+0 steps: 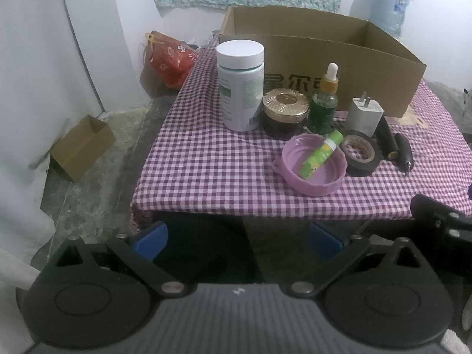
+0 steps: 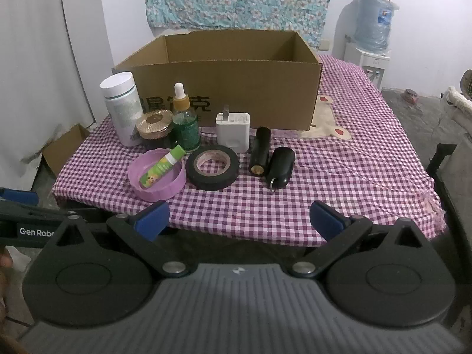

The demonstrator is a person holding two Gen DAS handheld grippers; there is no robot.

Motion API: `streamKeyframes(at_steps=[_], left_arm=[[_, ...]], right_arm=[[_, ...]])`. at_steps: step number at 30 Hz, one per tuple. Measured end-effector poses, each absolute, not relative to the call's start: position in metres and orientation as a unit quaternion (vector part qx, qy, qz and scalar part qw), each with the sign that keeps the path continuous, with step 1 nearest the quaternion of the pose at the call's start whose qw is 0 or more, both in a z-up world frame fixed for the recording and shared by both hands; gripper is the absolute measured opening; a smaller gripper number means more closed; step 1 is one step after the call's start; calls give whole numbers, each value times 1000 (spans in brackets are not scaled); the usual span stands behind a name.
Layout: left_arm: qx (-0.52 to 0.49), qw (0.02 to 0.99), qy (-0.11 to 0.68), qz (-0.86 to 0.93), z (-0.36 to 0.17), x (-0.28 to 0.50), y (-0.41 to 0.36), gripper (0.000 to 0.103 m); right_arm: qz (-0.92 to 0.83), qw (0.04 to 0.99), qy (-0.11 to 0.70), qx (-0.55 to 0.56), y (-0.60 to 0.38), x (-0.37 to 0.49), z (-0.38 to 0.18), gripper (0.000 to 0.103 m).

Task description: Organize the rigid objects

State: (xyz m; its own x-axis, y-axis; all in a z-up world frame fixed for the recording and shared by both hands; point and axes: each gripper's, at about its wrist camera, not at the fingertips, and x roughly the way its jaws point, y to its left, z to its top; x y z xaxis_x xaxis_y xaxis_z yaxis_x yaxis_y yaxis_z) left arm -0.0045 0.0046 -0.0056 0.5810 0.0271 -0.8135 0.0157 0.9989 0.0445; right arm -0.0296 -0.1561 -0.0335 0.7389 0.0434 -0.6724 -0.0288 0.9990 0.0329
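Both hand-held grippers, left (image 1: 238, 237) and right (image 2: 239, 219), hang released short of the worktop (image 2: 339, 177). Items cluster before the empty box (image 2: 236, 88). Risks: tall bottle (image 2: 123, 107) topples neighbours; lip balm (image 2: 162, 166) rolls from the dish (image 2: 138, 181).

Black hand-held gripper (image 2: 237, 221) — blue pads (image 2: 152, 218), silver screws

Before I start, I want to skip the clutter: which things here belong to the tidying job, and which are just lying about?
Job: cardboard box, white bottle, gold-lidded jar, dropper bottle, charger, tape roll, purple lid, green tube.

Lying about: small box, red bag, water jug.
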Motion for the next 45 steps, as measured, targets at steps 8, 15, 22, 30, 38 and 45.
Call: streamKeyframes(at_steps=[8,15,22,30,38,45], left_arm=[[30,887,460,6,-7,-5,1,102],[34,886,462,7,-6,-3,-1,102],[38,886,462,9,-6,-3,-3,102],[42,884,465,8,-7,-1,-6,102],[47,883,468,8,-8,-1,-9,102],[48,881,471,7,-10,1,-10,102]], right_arm=[[21,934,356,12,-156,-30,-34,102],[22,933,358,15,-158,-30,-36,102],[22,934,355,13,-157,-29,-37,102],[22,935,353,14,-158,-30,-38,102],[23,935,354,16,-159,-30,-38,102],[24,934,355,19,-160,-28,-42,102]])
